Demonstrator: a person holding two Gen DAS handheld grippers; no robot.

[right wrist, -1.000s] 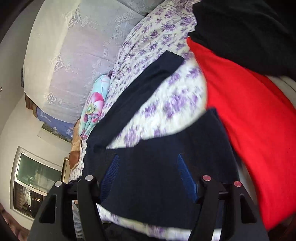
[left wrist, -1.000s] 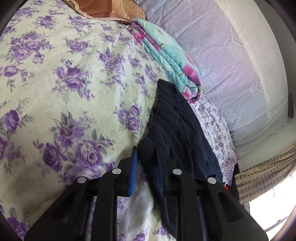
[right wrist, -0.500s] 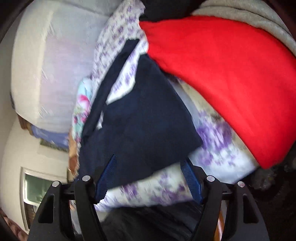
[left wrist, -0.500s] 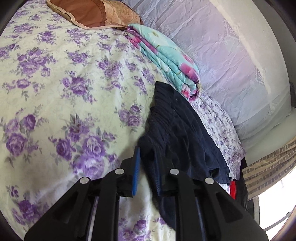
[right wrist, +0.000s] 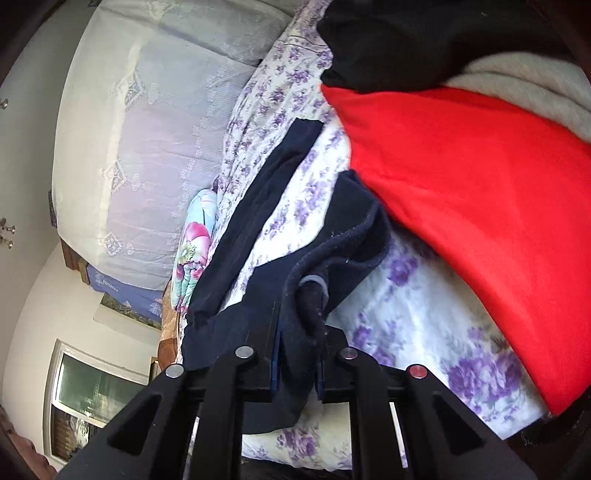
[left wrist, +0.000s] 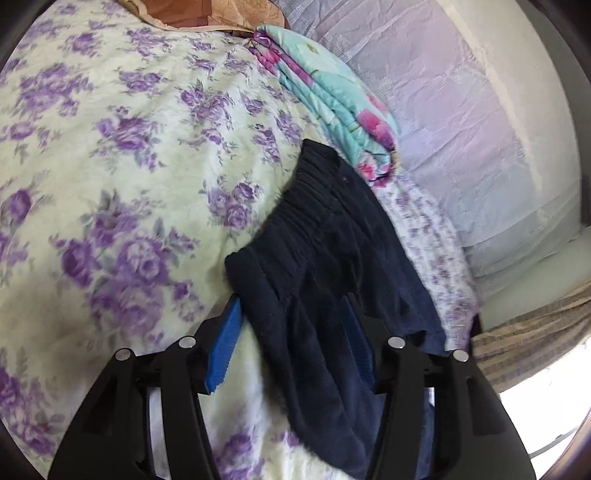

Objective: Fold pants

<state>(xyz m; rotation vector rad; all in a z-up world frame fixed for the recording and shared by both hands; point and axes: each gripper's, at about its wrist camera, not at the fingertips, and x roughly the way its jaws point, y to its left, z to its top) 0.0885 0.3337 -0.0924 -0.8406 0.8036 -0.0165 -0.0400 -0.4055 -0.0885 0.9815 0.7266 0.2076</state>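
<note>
Floral bedding [left wrist: 122, 155] carries everything, and nearest the lens in the left view the left gripper [left wrist: 291, 347] has its jaws spread wide, released, with the waistband end of the dark pants [left wrist: 317, 258] lying loose between them and running ahead toward a folded quilt [left wrist: 332, 99]; a brown pillow [left wrist: 207, 14] lies farthest off. In the right view the right gripper [right wrist: 297, 354] has its jaws clenched on a bunched fold of the pants [right wrist: 258, 206], apparently a leg end, while the other leg stretches away ahead and to the left. Just right of those jaws lies a red cloth [right wrist: 461, 192], with black and pale grey garments beyond it. Judging by this, the fold is at its start: one end is gripped, the other end freed on the bed. Next, the right jaws would likely carry the leg end over toward the waistband, keeping the cloth taut and off the red cloth, while the left jaws either pin or regrasp the waistband so that the edges meet squarely.
</note>
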